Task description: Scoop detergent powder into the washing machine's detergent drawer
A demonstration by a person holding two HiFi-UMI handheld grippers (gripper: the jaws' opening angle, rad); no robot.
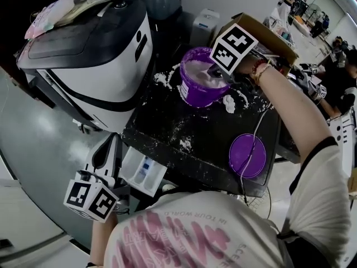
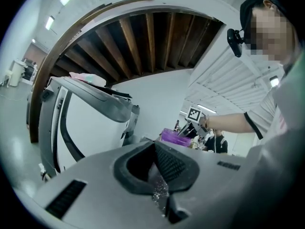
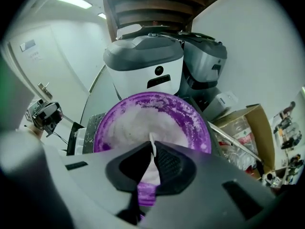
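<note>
– Purple plastic tub (image 1: pixel 195 92), lidless, item one. Contents?

– White detergent powder (image 1: pixel 198 71), heaped inside and caked up the inner wall. The tub stands on a black top (image 1: pixel 189 133).

– What is at the tub?

– The right gripper (image 3: pixel 152 147), pointing steeply down over the tub's mouth. Its jaws are closed on a thin white handle (image 3: pixel 151 136) that stands up between the tips. What the handle ends in cannot be made out.

– Around the tub?

– Spilled powder (image 1: pixel 228 102) lies in clumps touching its base on the right, with more scattered to its left. A round purple lid (image 1: pixel 247 155) lies flat, well apart from the tub, toward the person and to the right.

– The drawer?

– A white detergent drawer (image 1: pixel 127 163), pulled out, well apart from the tub, toward the person and to the left, past the black top's near edge.

– The other gripper?

– The left gripper (image 2: pixel 155 147), further left of the tub than the drawer and just beside it. Its jaws are together with nothing between them and specks of powder on the pads.

– Beyond that?

– A washing machine (image 1: pixel 95 66), white with a grey lid, left of the tub. A cardboard box (image 1: pixel 273 38) sits right of the tub, behind it.
</note>
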